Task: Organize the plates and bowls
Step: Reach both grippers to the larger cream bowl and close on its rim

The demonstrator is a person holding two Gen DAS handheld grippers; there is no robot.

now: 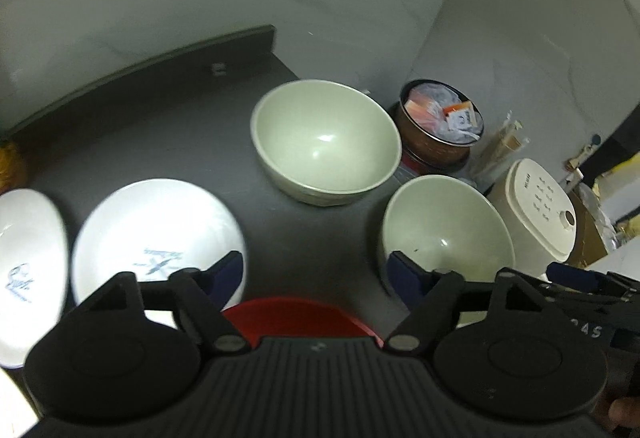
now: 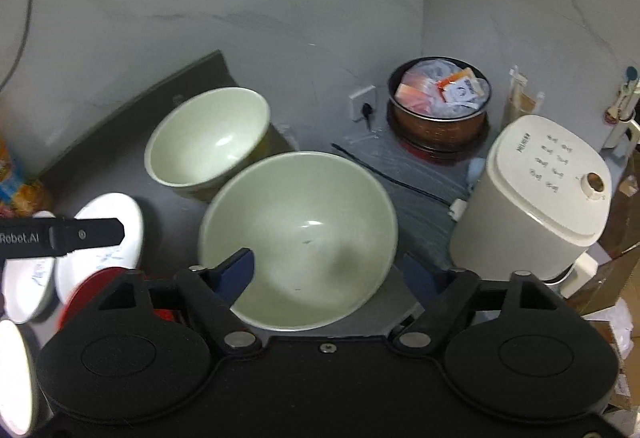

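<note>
Two pale green bowls stand on the dark counter: a far bowl [image 1: 326,142] [image 2: 208,142] and a near bowl [image 1: 444,238] [image 2: 298,238]. Left of them lie two white plates with blue print, one large [image 1: 156,234] and one at the left edge [image 1: 28,258]. A red dish [image 1: 296,318] [image 2: 92,286] lies just below my left gripper [image 1: 316,274], which is open with nothing between its fingers. My right gripper [image 2: 330,268] is open at the near bowl: its left finger hangs over the bowl's inside, its right finger outside the rim.
Behind the bowls, a copper pot [image 2: 438,106] full of packets stands in the wall corner. A white rice cooker [image 2: 536,198] stands right of the near bowl, with a black cable [image 2: 392,178] and a wall socket [image 2: 364,104]. Cardboard boxes [image 2: 616,270] are at far right.
</note>
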